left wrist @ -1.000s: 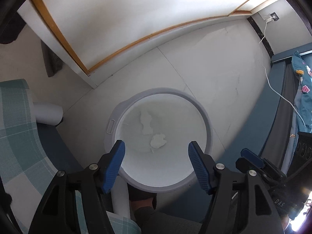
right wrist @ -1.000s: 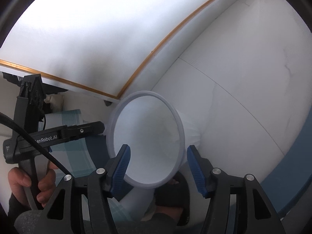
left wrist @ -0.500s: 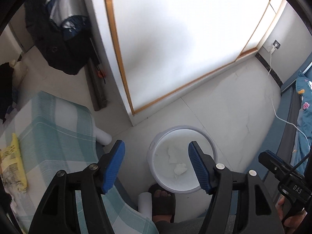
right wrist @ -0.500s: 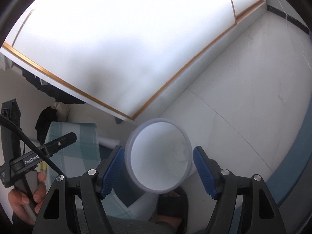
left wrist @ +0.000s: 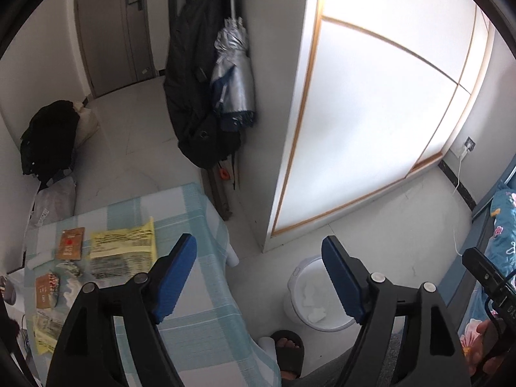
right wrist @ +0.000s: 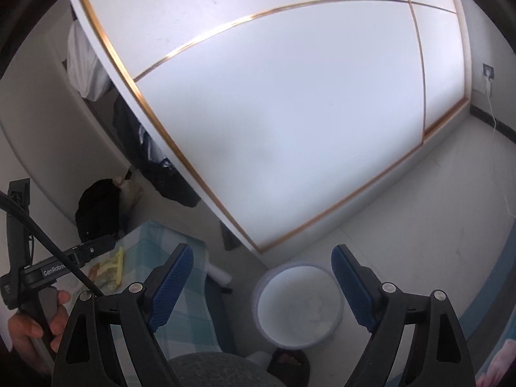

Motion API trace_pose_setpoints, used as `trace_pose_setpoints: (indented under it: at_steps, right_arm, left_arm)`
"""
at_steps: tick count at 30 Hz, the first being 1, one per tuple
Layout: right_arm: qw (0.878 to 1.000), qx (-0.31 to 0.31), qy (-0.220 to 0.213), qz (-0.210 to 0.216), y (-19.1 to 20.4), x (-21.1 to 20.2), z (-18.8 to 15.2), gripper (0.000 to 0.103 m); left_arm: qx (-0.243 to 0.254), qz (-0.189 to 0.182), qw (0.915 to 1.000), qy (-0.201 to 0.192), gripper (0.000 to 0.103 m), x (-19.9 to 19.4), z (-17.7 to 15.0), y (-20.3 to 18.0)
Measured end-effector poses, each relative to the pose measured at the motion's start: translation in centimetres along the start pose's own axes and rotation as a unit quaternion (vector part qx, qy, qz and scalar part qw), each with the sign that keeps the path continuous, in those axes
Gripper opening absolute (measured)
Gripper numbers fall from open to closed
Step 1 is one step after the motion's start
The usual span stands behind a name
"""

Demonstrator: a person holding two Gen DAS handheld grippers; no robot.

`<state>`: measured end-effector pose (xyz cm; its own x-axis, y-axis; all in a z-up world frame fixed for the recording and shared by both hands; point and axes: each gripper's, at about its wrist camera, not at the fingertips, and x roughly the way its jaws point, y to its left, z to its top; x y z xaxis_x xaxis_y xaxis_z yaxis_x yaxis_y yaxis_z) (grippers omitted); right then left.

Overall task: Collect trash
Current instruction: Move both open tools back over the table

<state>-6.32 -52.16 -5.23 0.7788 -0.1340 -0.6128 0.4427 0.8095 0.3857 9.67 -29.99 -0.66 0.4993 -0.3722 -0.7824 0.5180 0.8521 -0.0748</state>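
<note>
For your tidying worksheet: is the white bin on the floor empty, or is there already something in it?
Not empty. The bin stands upright and lidless, with crumpled white tissue lying at its bottom.

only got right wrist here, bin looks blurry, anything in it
Observer: Yes. The left wrist view shows crumpled white tissue lying in the white bin.
Operator: any trash left on the table
Observer: A yellow wrapper and a small brown packet lie flat on the checked tablecloth.
Operator: left gripper carrying anything
Observer: No, the left gripper is empty, its jaws opening.
</note>
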Motion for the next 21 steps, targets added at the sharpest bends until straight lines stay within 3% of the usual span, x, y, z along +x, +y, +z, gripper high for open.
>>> trace_pose_setpoints:
  at_steps: [2,6,10,15,21]
  right_arm:
    - [1.000,-0.020,-0.017,0.006,1.8,-1.2,0.2,0.093]
    - [0.997,-0.057,-0.053,0.024,6.2,-3.5,0.2,0.098]
    - [0.993,-0.082,-0.064,0.059,10.4,-4.3,-0.7,0.100]
    - [0.980,-0.151,-0.092,0.092,16.4,-5.6,-2.6,0.100]
    - [0.963,-0.205,-0.110,0.133,22.8,-6.1,-5.2,0.100]
  left_arm:
    - [-0.023,-0.002,0.9996,-0.015,0.086,-1.7,0.0,2.1]
    - [-0.081,0.010,0.9959,-0.038,0.086,-4.6,-0.5,6.4]
    - [-0.101,0.053,0.9903,-0.078,0.091,-7.7,-1.4,10.0]
    - [-0.134,0.085,0.9817,-0.105,0.093,-10.6,-3.7,14.6]
    - [-0.171,0.121,0.9716,-0.110,0.093,-12.2,-6.4,18.3]
